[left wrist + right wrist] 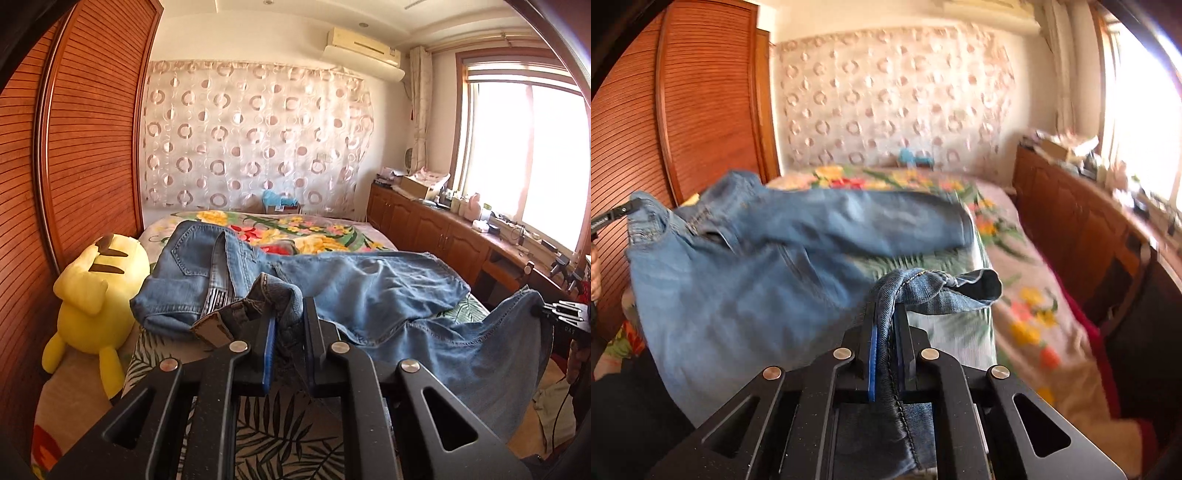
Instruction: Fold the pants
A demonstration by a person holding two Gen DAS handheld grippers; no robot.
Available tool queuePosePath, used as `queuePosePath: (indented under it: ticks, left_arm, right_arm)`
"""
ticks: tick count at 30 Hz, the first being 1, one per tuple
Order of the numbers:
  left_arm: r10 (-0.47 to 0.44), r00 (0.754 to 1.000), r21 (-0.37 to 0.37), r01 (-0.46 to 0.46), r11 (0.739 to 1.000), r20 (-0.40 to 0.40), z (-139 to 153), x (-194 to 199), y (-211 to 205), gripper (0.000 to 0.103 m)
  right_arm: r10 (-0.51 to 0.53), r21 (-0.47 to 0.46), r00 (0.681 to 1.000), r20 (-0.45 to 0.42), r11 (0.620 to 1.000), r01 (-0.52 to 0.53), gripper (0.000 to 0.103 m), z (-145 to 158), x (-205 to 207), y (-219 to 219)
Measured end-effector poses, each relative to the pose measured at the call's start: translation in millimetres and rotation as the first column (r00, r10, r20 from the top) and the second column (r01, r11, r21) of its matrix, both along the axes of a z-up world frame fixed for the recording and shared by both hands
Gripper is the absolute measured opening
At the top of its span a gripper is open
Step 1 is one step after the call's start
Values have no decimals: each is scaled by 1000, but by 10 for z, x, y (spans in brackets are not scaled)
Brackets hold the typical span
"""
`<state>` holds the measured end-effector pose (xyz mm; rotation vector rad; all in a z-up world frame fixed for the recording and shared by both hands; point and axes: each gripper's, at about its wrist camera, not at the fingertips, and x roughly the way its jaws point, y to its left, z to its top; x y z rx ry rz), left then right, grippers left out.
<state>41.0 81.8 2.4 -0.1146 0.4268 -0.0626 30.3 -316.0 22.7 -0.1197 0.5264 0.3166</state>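
On the floral bed (236, 221), each claw, left (286, 325) and right (888, 325), pinches the jeans (369, 280) ahead of it, lifted, unfolded, every fold pending.

The jeans (332, 280) lie across the bed (258, 435), a plush toy (96, 291) apparently on its left edge.

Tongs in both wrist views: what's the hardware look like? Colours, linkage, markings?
Both match. Left tongs and right tongs: matte black angular linkage arms with triangular cut-outs and round silver pivot pins. One finger on each carries a blue pad, the other looks black. White lettering shows on the side of each body, unreadable. No cables visible on them.
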Motion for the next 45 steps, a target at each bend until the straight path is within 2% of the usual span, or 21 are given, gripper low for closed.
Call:
queuePosePath:
  ticks: [4, 8, 12, 22, 27, 29, 30, 33, 36, 40, 45]
  left_arm:
    - [0, 1000, -12, 0, 1000, 8, 12, 23, 6, 14]
    - [-2, 1000, -9, 2, 1000, 3, -8, 32, -12, 14]
    - [-3, 1000, -2, 3, 1000, -5, -45, 35, -57, 14]
    - [-10, 1000, 14, 10, 1000, -18, -115, 29, -109, 14]
    - [-12, 1000, 10, 12, 1000, -23, -141, 32, -112, 14]
    - [-12, 1000, 10, 13, 1000, -23, -143, 32, -114, 14]
    - [-12, 1000, 11, 13, 1000, -23, -141, 34, -112, 14]
    - [-12, 1000, 12, 13, 1000, -24, -145, 37, -118, 14]
    - [-12, 1000, 11, 12, 1000, -24, -151, 36, -126, 14]
    - [-12, 1000, 11, 13, 1000, -28, -161, 41, -132, 14]
    - [-18, 999, 13, 18, 1000, -37, -212, 40, -184, 14]
  right_arm:
    - [34, -32, 998, 60, 999, -32, 7, 225, 119, 136]
    - [61, -48, 996, 69, 997, -58, 7, 264, 340, 337]
    - [105, -53, 994, 33, 993, -103, 7, 122, 602, 535]
    - [169, -48, 977, -130, 983, -177, 7, -438, 1240, 783]
    - [169, -29, 976, -140, 984, -175, 7, -438, 1361, 730]
    - [175, -17, 975, -138, 984, -179, 18, -359, 1384, 756]
    - [169, -19, 977, -133, 985, -173, 30, -321, 1394, 813]
    - [156, 4, 982, -105, 988, -156, 35, -184, 1307, 724]
    - [136, 39, 989, -58, 990, -134, 45, -62, 1170, 527]
    - [96, 50, 995, -27, 994, -95, 47, -47, 964, 260]
    - [46, 27, 996, -73, 999, -44, 48, -272, 834, 86]
